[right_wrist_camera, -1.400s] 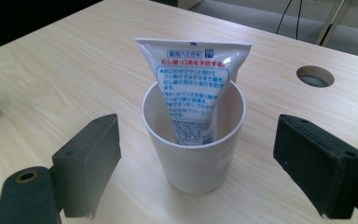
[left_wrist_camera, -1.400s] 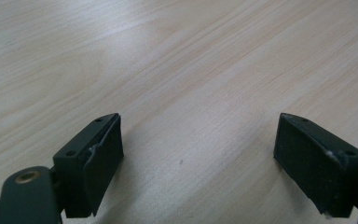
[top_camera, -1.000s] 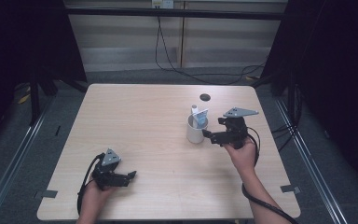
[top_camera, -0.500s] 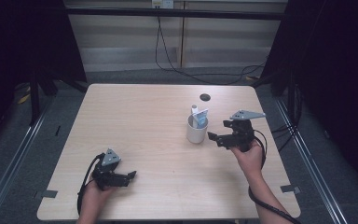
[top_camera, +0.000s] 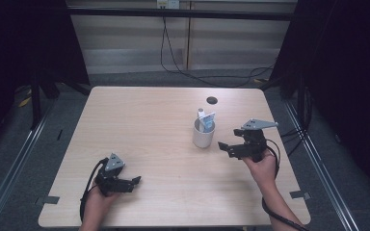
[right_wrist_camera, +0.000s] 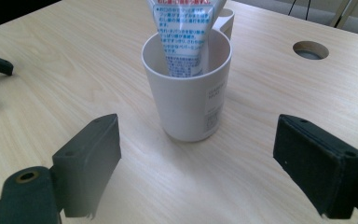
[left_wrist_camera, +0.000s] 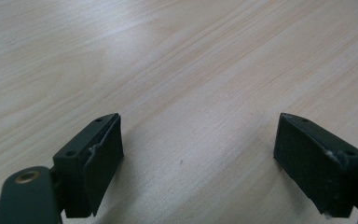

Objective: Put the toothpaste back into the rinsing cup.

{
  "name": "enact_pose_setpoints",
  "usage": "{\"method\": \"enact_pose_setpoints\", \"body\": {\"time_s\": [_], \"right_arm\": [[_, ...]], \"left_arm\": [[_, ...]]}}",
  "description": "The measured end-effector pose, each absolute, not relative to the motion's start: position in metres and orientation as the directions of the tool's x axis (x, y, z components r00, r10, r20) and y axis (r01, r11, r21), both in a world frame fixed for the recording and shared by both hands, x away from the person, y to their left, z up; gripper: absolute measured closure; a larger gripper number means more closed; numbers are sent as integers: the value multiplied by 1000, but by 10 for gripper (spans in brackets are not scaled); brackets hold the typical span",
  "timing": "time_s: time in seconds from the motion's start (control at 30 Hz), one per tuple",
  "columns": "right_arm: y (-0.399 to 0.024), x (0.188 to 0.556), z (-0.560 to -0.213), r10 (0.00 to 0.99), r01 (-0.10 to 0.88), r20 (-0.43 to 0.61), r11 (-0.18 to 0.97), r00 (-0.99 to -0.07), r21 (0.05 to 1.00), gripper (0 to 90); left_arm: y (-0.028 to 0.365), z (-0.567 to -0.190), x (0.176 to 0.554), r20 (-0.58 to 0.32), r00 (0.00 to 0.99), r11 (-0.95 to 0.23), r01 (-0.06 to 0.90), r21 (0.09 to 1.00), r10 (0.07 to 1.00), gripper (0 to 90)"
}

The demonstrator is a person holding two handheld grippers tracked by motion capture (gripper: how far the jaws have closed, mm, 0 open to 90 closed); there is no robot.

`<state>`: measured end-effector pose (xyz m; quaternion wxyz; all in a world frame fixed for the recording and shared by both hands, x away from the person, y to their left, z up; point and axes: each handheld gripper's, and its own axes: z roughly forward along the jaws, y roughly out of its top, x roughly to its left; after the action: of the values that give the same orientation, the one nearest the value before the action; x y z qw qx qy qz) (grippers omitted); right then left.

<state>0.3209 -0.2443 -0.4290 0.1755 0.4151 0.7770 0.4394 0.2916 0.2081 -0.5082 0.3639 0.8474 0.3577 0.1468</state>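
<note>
1. Your left gripper (top_camera: 134,181) sits low at the near left of the table (top_camera: 139,120), held in your left hand (top_camera: 96,204). Its jaws are spread wide with nothing between them but bare wood.
2. Your right gripper (top_camera: 224,147) is in your right hand (top_camera: 261,166) at the right side, pointing left toward the cup (top_camera: 203,135). Its jaws are also wide apart and grip nothing.
3. The white cup (right_wrist_camera: 189,88) stands upright just ahead of your right jaws, apart from them, right of the table's middle.
4. A tube (right_wrist_camera: 184,32) with blue and red print stands in the cup, leaning on its rim.
5. Past the cup there is a round hole (top_camera: 212,100) in the tabletop.
</note>
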Motion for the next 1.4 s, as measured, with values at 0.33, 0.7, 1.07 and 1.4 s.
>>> {"method": "enact_pose_setpoints", "body": {"time_s": [0.33,0.7,1.07,1.4], "right_arm": [[-254,312,-440,797,503,99,275,-596,819,145],[-266,302,-454,802,522,110,271,-587,808,145],[-276,293,-467,801,536,131,259,-583,803,145],[-279,287,-482,798,559,131,285,-589,779,144]], "left_arm": [[208,-508,292,-14,700,-477,500,723,714,154],[208,-508,292,-12,700,-478,500,722,714,155],[208,-508,292,-12,700,-478,500,722,714,154],[208,-508,292,-13,699,-477,500,723,715,154]]}}
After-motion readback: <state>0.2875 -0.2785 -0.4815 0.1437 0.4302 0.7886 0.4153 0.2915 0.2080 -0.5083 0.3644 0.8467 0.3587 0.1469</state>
